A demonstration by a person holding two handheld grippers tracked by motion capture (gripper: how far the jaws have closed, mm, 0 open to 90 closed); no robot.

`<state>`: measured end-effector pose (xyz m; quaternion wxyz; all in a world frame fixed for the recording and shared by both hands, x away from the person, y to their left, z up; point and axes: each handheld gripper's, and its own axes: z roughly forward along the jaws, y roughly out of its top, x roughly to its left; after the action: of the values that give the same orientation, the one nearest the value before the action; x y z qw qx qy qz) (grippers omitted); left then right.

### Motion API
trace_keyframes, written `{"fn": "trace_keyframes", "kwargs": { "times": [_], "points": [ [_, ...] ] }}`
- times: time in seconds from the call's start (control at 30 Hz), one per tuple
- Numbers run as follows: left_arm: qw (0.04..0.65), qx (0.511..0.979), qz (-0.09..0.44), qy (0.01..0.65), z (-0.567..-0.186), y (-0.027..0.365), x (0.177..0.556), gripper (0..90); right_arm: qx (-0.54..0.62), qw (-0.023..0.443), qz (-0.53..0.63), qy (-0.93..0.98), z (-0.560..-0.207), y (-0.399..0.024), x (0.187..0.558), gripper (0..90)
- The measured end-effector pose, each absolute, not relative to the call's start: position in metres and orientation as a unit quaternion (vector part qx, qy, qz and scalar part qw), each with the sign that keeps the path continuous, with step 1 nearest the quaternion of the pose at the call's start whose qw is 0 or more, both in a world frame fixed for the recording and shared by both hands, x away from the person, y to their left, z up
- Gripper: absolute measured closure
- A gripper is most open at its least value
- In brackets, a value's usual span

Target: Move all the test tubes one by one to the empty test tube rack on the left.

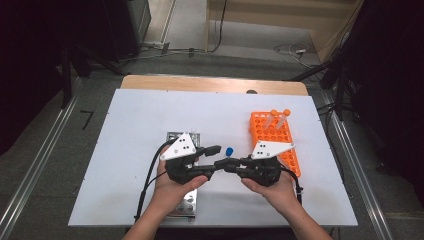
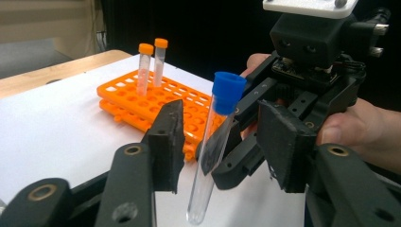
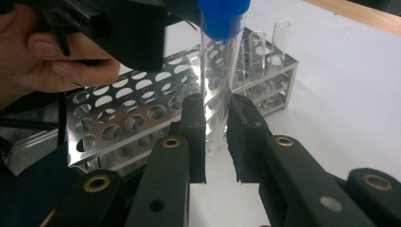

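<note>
Blue-capped tube (image 2: 213,142) stands clamped in right tool (image 3: 216,137), between left tool's (image 2: 222,142) jaws.

Blue-capped tube (image 1: 229,151) between both claws

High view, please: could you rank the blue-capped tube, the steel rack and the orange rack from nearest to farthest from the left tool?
1. Blue-capped tube: right at the left tool, held by the right tool.
2. Steel rack: under the left hand.
3. Orange rack: far right.
</note>
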<state>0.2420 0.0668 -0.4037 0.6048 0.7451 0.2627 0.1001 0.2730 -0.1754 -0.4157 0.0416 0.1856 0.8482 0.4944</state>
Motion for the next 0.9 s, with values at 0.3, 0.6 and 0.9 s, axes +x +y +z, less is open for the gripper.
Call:
{"fn": "trace_keyframes", "kwargs": {
  "times": [0.3,0.6,0.9],
  "points": [
    [0.6,0.753,0.095,0.254,-0.4037,0.0612,0.2409,62.5,0.174,0.039,0.49,0.853,-0.4151,-0.169,0.2668,75.5],
    [0.584,0.762,0.113,0.257,-0.4054,0.0601,0.2409,75.5,0.17,0.031,0.491,0.854,-0.4153,-0.167,0.2657,75.5],
    [0.581,0.757,0.131,0.267,-0.4037,0.0694,0.2427,76.9,0.177,0.036,0.501,0.846,-0.4154,-0.1716,0.2675,63.7]
  ]
}}
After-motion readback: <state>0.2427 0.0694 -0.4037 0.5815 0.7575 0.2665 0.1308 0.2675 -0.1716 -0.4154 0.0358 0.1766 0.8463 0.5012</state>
